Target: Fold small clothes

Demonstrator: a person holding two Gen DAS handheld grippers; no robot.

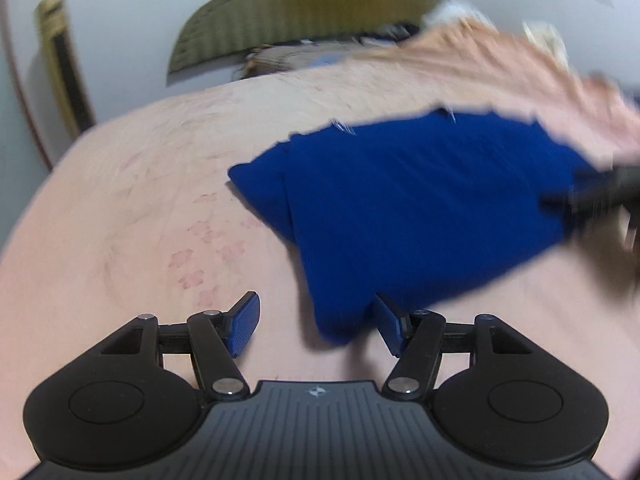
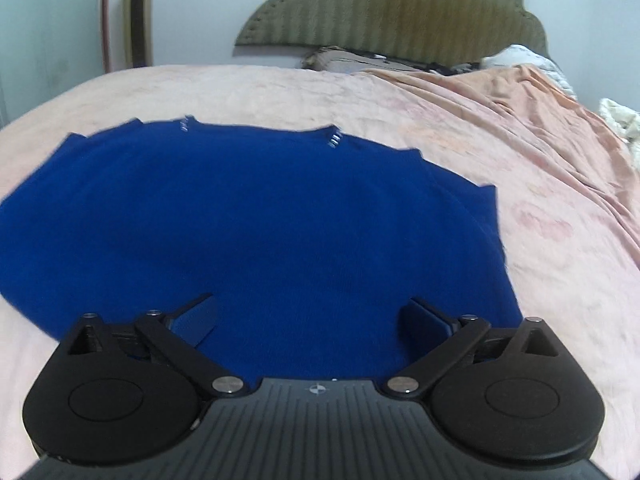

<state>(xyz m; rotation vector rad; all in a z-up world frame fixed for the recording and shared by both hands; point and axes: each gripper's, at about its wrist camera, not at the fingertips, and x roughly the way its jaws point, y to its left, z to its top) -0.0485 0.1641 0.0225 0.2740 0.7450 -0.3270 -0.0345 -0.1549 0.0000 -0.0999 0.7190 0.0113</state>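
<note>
Blue knit garment [image 2: 256,224] lying flat on the pink bedspread [image 2: 400,104], well short of the quilted olive headboard [image 2: 400,12]; neckline edge turned toward the headboard, hem toward the cameras. Appears already folded at least once, judging by a doubled layer along the side edge in the left wrist view, though motion blur leaves the layer count unclear. Not yet a compact bundle: still a broad slab of cloth, so probably one or more folds left plus a final tidy. Right gripper [image 2: 308,320] spread wide, hovering over the hem farthest from the headboard, nothing pinched between its blue pads. Left gripper [image 1: 318,326] also released, jaws apart at a moderate gap, with the garment's near corner poking into that gap beside one pad; no pad pressing on it as far as visible. Crumpled peach blanket [image 2: 500,92] heaped beside the garment, nearer the headboard, clear of the work. Next step, by judgement: taking hold of the near edge or corners for another fold.
</note>
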